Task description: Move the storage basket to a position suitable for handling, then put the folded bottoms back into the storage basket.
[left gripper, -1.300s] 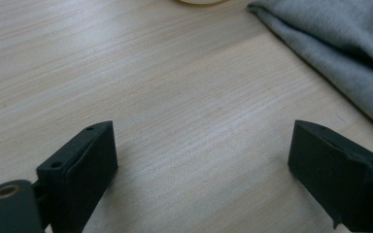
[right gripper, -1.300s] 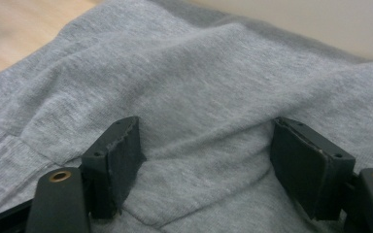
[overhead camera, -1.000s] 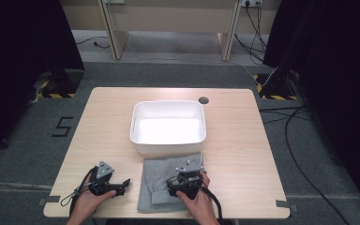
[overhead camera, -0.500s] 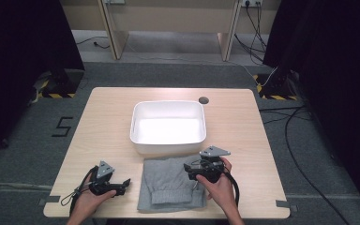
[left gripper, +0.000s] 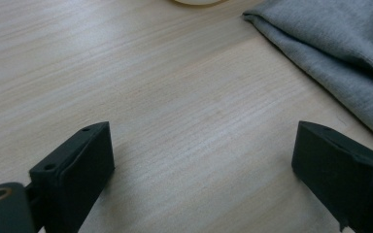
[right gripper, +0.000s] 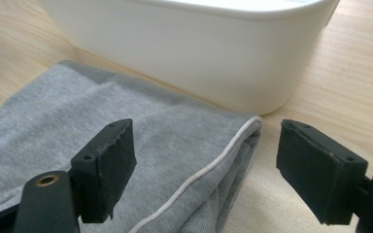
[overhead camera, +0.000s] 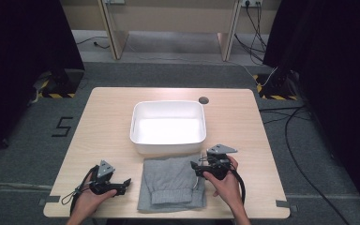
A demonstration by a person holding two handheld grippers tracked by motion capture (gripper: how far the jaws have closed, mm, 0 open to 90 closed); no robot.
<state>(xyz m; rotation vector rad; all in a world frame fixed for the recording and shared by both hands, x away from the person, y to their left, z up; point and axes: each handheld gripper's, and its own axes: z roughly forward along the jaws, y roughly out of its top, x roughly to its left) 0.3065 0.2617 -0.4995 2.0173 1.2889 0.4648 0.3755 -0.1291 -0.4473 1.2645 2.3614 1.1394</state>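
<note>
The table point(overhead camera: 122, 117) is pale wood with a small round hole point(overhead camera: 203, 100) near its far edge. At its middle sits a white tub point(overhead camera: 168, 125), rectangular with rounded corners and nothing in it.

Just near of the tub lies the cloth point(overhead camera: 171, 183), a folded grey garment that runs toward the near edge of the table. Its far edge lies just beside the tub's near wall; whether they touch I cannot tell. In the right gripper view a thin white piping line point(right gripper: 209, 165) runs along the cloth's folded right edge, which ends close to the tub's corner.

The right gripper point(overhead camera: 196, 168) is held in a hand at the cloth's far right corner, pointing left over the fabric. Its jaws stand wide; in its own view the left jaw hangs over the grey fabric and the right jaw over bare wood, with the piped edge between them and neither pad pressing on it.

The left gripper point(overhead camera: 124, 183) is in the other hand on the near left part of the table, just left of the cloth and apart from it. Its jaws also stand wide over bare wood.
</note>
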